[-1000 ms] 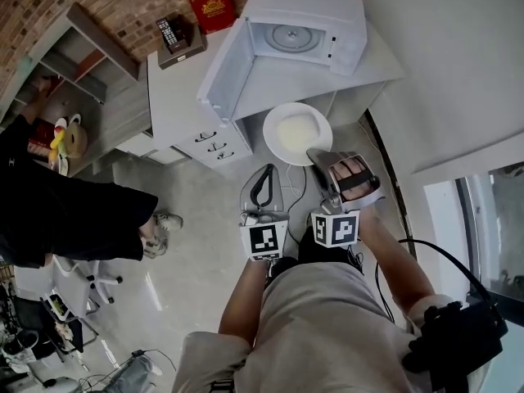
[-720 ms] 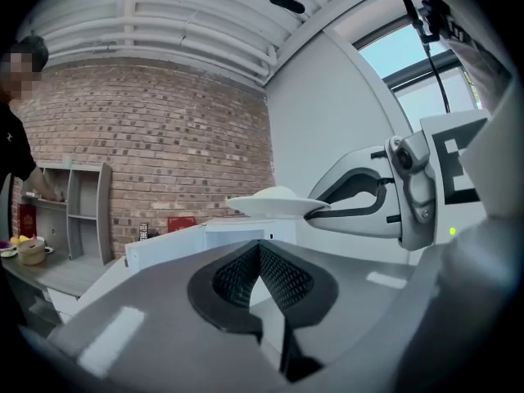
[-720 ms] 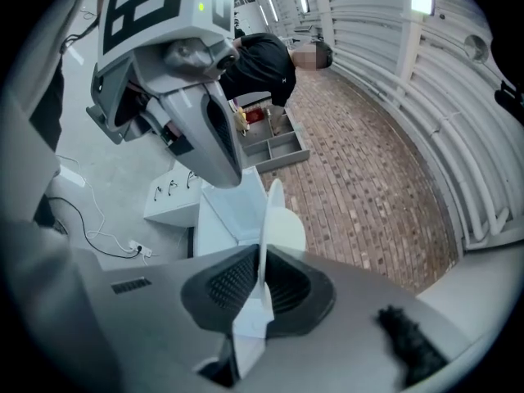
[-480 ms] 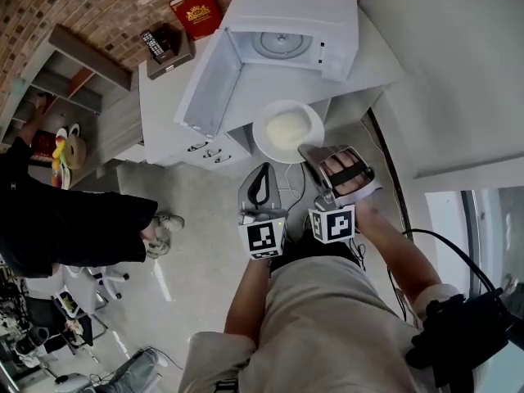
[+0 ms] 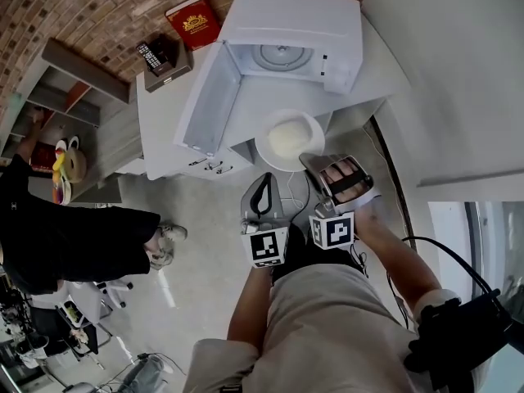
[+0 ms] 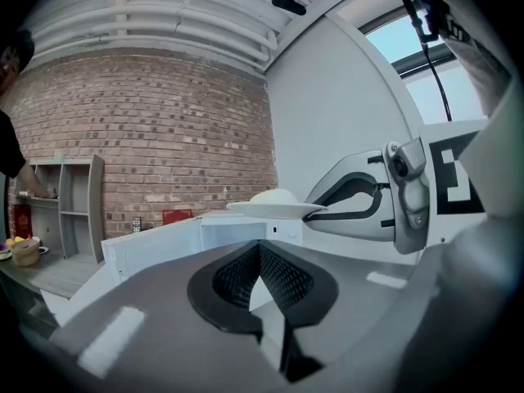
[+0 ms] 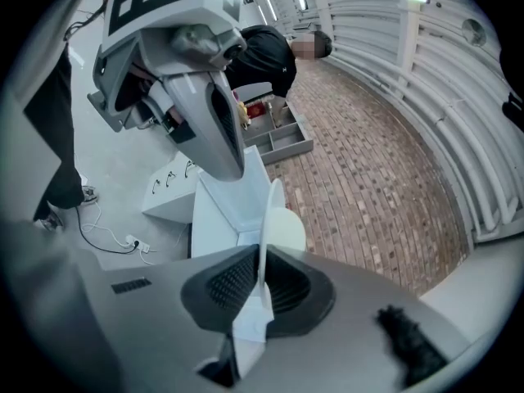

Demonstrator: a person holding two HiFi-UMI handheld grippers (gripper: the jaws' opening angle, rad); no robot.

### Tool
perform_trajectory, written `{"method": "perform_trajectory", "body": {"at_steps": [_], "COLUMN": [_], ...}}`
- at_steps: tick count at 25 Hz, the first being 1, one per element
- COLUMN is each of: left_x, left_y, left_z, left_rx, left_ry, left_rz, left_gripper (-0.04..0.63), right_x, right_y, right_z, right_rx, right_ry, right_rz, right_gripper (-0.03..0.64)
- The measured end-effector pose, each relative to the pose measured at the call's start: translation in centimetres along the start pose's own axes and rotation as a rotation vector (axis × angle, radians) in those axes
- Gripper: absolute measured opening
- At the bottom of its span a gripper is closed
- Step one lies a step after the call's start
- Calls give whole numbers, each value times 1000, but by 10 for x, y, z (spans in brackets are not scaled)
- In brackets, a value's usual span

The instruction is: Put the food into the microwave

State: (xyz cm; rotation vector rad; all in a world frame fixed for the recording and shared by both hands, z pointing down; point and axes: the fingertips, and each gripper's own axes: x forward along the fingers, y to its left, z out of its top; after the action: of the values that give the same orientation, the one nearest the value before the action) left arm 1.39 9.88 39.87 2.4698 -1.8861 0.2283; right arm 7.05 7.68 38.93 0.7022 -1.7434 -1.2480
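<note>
In the head view your right gripper (image 5: 311, 162) pinches the near rim of the plate (image 5: 268, 147) of food (image 5: 288, 136), now closer to the open microwave (image 5: 332, 19) than a second ago, with the left gripper (image 5: 264, 180) alongside. The left gripper view shows its jaws together on nothing and the plate level. In the right gripper view the pads (image 7: 236, 281) grip only the rim's edge, so a jolt or a knock on the door (image 5: 203, 97) could tip it.
</note>
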Motion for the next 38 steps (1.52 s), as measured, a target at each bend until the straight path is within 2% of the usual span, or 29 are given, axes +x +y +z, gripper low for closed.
{"method": "perform_trajectory", "body": {"at_steps": [4, 7, 13, 20, 25, 32, 38], "left_x": [20, 36, 67, 93, 104, 125, 153], "left_y": [14, 27, 57, 90, 98, 103, 107], "left_z": [1, -2, -6, -17, -30, -44, -50], "left_rx": [25, -1, 24, 4, 4, -10, 2], "left_ry": [-25, -8, -36, -36, -35, -27, -42], "left_rz": [-23, -26, -78, -125, -166, -181, -158], "left_gripper": [6, 6, 6, 6, 6, 6, 6], "right_x": [23, 42, 82, 117, 138, 162, 187], "right_y": [-3, -6, -13, -12, -4, 5, 10], "right_z": [-3, -3, 1, -1, -10, -26, -41], "right_rx": [7, 6, 6, 2, 9, 3, 6], "right_ry": [28, 46, 88, 164, 217, 244, 232], "right_rz": [-13, -21, -24, -22, -21, -11, -19], "right_gripper": [26, 26, 26, 26, 26, 26, 26]}}
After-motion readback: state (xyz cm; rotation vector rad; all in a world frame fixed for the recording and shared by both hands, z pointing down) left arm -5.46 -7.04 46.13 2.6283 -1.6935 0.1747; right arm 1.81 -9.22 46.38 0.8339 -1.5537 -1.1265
